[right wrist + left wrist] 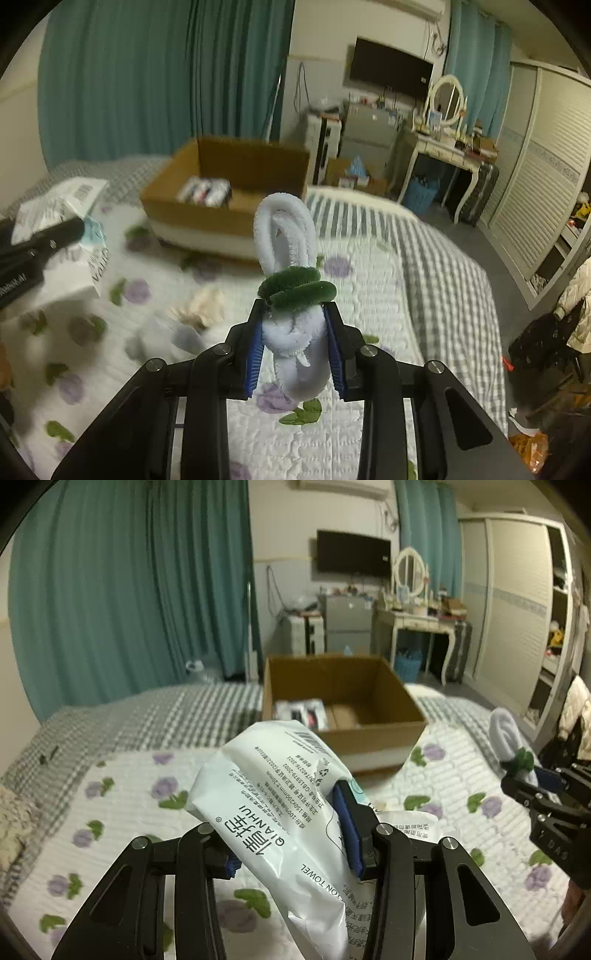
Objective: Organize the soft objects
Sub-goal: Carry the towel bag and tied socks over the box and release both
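Two soft things pinched: left gripper squeezes towel pack, right gripper squeezes fuzzy bundle; box at twelve o'clock holds one pack, more lie on bed.

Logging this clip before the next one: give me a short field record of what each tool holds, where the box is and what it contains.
left tool: shut on white cotton towel pack
right tool: shut on white fuzzy loop bundle tied with a green band
cardboard box: open, on the bed ahead of both tools
box contents: one printed packet; rest of floor bare
bed cover: white floral quilt over grey check sheet
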Demonstrator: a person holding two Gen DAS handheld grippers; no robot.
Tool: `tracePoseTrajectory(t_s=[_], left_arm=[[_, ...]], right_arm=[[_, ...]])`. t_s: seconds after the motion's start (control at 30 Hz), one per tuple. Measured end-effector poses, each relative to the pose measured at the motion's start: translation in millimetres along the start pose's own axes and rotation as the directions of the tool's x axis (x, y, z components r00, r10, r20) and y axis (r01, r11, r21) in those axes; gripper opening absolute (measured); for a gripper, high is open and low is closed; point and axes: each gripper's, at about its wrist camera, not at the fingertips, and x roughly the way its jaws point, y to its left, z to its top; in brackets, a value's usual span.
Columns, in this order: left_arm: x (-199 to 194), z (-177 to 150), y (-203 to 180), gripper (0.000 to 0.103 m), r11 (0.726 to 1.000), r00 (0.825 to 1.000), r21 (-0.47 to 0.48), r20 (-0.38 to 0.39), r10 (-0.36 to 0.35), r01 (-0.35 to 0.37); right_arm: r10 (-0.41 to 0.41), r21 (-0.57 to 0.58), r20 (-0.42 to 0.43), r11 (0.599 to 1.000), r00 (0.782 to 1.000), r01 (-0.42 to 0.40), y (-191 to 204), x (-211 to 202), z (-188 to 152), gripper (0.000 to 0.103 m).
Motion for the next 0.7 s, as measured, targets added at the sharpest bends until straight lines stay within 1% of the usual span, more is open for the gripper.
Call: tracePoseTrajectory(t_s=[0.1, 0.2, 0.27, 0.37, 0.47, 0.57, 0.7], left_arm=[[-25, 10, 1, 0.042, 1.0, 0.998, 0.016, 0.057, 0.021, -0.022], [-51, 21, -1, 0.042, 0.999, 0.992, 0.027, 0.12, 0.037, -0.04], [-70, 27, -3, 0.042, 0.997, 0.98, 0.044, 0.19, 0.057, -0.067], [-92, 37, -9, 0.042, 0.994, 0.96, 0.061, 0.271, 0.069, -0.089], [-107, 51, -11, 0.042, 0.996, 0.946, 0.056, 0.32, 0.052, -0.074], [-115, 70, -12, 0.042, 0.997, 0.936, 0.053, 0.35, 0.029, -0.051], [-114, 97, -10, 0.042, 0.999, 0.925, 0.043, 0.38, 0.014, -0.033]], right_arm=[[0.004, 0.005, 0.069, 1.0, 0.998, -0.005, 1, -33, 13, 0.03], [0.018, 0.014, 0.144, 1.0, 0.989, -0.02, 0, -67, 27, 0.03], [0.019, 0.012, 0.197, 1.0, 0.98, -0.021, 1, -91, 37, 0.03], [0.035, 0.011, 0.256, 0.999, 0.966, -0.039, 4, -117, 50, 0.03], [0.037, 0.006, 0.309, 0.999, 0.95, -0.041, 5, -138, 66, 0.03], [0.041, 0.003, 0.35, 0.999, 0.936, -0.044, 5, -153, 85, 0.03], [0.044, -0.007, 0.39, 0.999, 0.92, -0.045, 7, -163, 113, 0.03]])
